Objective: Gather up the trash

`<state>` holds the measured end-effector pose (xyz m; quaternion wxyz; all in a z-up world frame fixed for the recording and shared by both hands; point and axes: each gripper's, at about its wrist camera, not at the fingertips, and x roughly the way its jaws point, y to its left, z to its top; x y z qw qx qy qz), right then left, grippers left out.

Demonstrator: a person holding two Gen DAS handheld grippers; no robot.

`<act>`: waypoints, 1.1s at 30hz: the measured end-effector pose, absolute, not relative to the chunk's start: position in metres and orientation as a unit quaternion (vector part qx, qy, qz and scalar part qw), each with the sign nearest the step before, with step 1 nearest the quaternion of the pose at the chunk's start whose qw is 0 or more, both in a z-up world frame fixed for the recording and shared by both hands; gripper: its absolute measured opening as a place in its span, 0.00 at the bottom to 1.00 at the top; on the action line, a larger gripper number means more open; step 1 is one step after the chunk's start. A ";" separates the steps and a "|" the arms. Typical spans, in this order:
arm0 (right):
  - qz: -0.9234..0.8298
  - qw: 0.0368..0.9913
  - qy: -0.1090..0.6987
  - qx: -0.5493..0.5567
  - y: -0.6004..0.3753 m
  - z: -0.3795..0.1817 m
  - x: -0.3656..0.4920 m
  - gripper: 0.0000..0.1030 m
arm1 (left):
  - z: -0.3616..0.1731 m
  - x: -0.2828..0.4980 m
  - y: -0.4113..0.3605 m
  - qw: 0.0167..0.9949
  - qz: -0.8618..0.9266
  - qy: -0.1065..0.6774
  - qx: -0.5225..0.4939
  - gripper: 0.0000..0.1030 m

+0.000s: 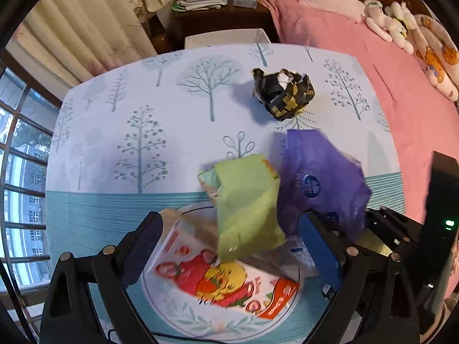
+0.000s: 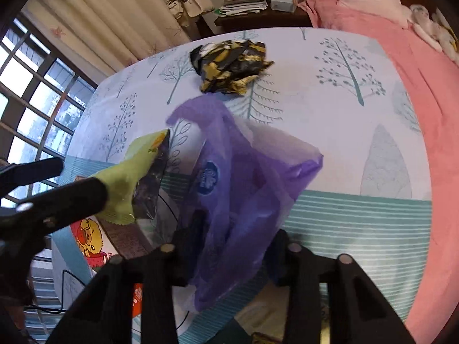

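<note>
On the tree-print tablecloth (image 1: 129,132) stands a white plate (image 1: 183,319). A strawberry-print carton (image 1: 218,282) lies on the plate, and a pale green wrapper (image 1: 246,203) rests over the carton. My left gripper (image 1: 229,225) hangs just above them, open wide, its fingers either side of both. My right gripper (image 2: 232,243) is shut on a purple plastic bag (image 2: 243,172) that stands up beside the plate. A crumpled black-and-gold wrapper (image 1: 284,94) lies further back on the table, apart from both grippers.
A bed with a pink blanket (image 1: 387,66) and plush toys (image 1: 387,23) runs along the table's right side. Behind the table are a white seat (image 1: 226,38) and a dark cabinet (image 1: 218,20) stacked with papers. A window (image 1: 20,172) and curtains (image 1: 71,28) are on the left.
</note>
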<state>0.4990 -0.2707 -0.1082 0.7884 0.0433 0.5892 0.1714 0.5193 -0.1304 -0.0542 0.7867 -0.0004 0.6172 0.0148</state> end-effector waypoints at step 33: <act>0.181 0.841 0.499 0.107 -0.282 -0.006 0.435 0.12 | 0.046 0.431 -0.116 0.846 -0.056 0.528 -0.059 0.21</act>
